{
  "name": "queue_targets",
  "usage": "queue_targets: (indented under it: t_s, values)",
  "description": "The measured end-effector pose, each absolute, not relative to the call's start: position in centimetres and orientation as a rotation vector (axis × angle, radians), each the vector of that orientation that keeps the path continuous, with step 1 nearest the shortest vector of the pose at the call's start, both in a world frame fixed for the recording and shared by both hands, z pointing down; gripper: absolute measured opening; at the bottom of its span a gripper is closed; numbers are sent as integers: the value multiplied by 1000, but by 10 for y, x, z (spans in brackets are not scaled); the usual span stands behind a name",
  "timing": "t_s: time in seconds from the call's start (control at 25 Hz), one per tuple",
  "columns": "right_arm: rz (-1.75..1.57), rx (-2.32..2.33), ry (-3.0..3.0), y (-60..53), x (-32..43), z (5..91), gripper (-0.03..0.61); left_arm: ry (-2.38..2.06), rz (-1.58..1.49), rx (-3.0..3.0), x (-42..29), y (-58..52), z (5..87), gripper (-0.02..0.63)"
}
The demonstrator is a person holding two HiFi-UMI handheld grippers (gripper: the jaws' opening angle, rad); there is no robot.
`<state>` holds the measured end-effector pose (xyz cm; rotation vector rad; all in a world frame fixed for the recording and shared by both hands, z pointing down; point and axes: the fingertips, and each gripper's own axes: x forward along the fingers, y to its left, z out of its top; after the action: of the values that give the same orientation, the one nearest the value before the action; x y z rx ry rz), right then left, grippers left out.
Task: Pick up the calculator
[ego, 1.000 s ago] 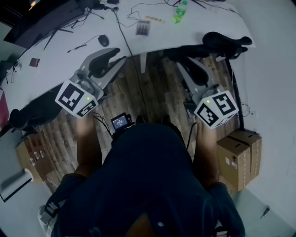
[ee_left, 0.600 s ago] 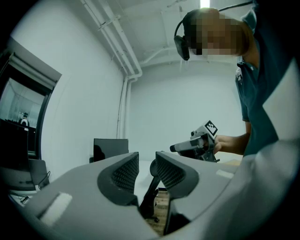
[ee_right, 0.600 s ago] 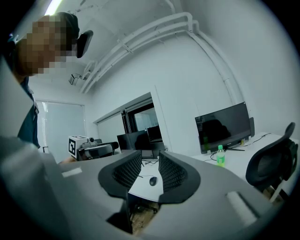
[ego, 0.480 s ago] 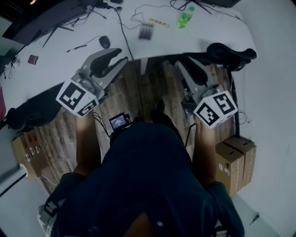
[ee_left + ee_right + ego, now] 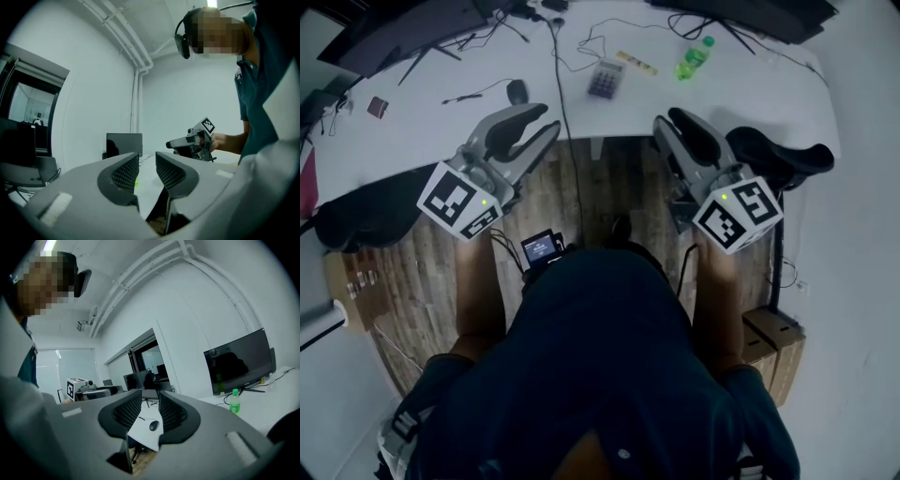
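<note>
At upper centre of the head view, flat on the white table [image 5: 750, 89]: calculator [image 5: 605, 80], left of a green bottle [image 5: 694, 58], well apart from both grippers; at centre left, left gripper [image 5: 551, 122], jaws drawn together, empty; at centre right, right gripper [image 5: 664, 120], likewise closed on nothing; both near the table's front edge.

White desk [image 5: 750, 89], wood floor [image 5: 598, 192] (dim), white walls [image 5: 93, 93]

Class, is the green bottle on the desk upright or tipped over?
Upright: the green bottle stands on its base, cap on top.
</note>
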<state>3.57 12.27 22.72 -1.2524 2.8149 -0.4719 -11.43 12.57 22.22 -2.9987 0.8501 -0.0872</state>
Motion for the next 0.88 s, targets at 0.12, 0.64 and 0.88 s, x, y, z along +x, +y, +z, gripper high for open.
queue_targets:
  t_s: [0.12, 0.64, 0.88]
  values:
    - [-489, -1204, 2834, 105, 45, 231, 97, 894, -101, -2989, -103, 114, 224, 109]
    - [-518, -1042, 2858, 65, 85, 234, 97, 1027, -168, -2934, -57, 94, 226, 109]
    - [-529, -1023, 2839, 57, 106, 238, 97, 1033, -201, -2927, -36, 92, 230, 109]
